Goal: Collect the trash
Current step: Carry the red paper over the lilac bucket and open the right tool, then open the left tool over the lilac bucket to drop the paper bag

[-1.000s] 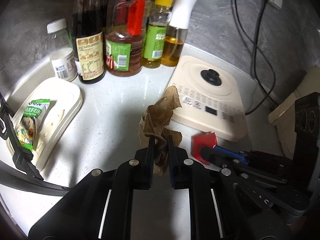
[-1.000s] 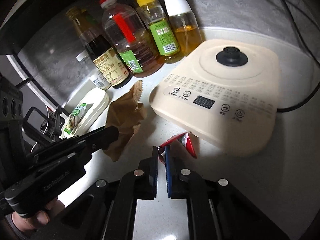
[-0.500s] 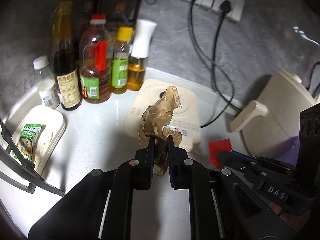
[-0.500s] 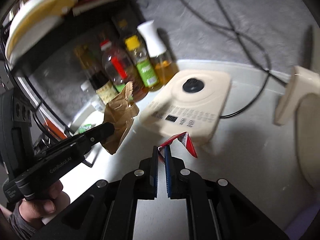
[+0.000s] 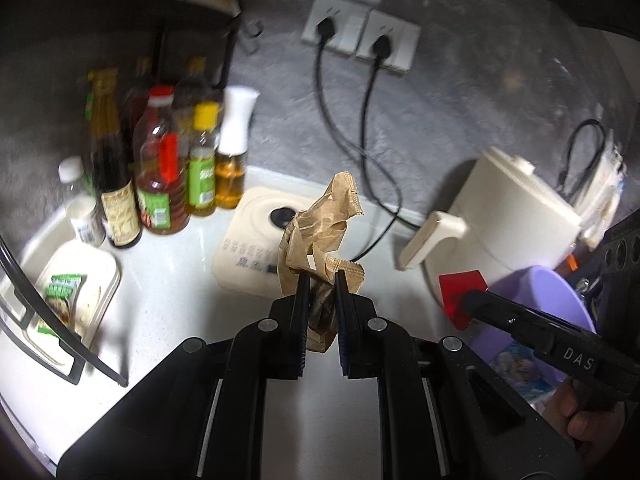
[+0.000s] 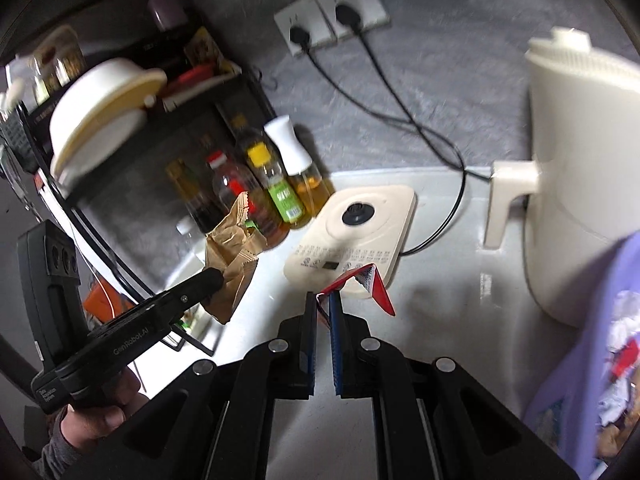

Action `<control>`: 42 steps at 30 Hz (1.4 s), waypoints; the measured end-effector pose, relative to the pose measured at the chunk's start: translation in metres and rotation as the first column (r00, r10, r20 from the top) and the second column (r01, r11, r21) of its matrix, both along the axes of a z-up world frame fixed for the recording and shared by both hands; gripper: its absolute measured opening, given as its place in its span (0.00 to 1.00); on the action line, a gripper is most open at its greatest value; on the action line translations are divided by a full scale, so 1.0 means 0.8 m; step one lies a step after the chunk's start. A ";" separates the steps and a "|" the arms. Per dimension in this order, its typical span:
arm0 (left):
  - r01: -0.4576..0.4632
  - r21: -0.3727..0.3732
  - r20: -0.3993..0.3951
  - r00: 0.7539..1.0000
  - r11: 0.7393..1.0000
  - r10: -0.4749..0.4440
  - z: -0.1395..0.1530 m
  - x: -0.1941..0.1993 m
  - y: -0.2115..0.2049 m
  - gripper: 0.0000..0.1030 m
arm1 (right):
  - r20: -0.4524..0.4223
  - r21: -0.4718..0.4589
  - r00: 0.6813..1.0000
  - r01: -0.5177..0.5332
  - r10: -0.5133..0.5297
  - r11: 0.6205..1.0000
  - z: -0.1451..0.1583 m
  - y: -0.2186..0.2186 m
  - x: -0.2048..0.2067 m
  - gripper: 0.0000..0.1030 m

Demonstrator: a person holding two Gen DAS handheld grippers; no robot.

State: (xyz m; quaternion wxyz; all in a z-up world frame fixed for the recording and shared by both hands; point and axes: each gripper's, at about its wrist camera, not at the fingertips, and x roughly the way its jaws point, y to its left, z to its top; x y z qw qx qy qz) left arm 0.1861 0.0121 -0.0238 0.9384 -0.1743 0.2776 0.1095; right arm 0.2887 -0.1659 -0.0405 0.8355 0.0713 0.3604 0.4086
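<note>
Two pieces of trash hang above our white countertop [image 5: 168,280]: our left gripper [image 5: 320,280] pinches the crumpled brown paper bag [image 5: 320,236], and our right gripper [image 6: 323,300] clamps the red wrapper [image 6: 372,286], near the purple bin [image 5: 548,300].

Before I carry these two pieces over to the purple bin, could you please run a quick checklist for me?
1. Left gripper shut on the brown paper bag: ok.
2. Right gripper shut on the red wrapper: ok.
3. Both pieces lifted off the white counter: ok.
4. Purple bin within view, at the right: ok.
5. Room left in the bin: cannot tell, it already holds trash.
6. Cream air fryer stands close beside the bin: not ok, mind it.
</note>
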 end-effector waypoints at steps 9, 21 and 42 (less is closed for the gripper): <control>0.135 0.023 0.058 0.989 0.991 -0.136 0.047 0.014 -0.059 0.12 | 0.078 0.057 0.989 0.119 -0.123 0.991 0.055 -0.079 -0.029 0.07; 0.367 0.017 0.096 0.925 0.930 -0.367 0.063 0.063 -0.175 0.12 | 0.097 0.067 0.935 0.335 -0.341 0.940 0.074 -0.219 -0.041 0.07; 0.502 -0.002 0.036 0.865 0.865 -0.501 0.039 0.105 -0.295 0.12 | 0.040 0.098 0.857 0.508 -0.513 0.856 0.039 -0.379 -0.045 0.56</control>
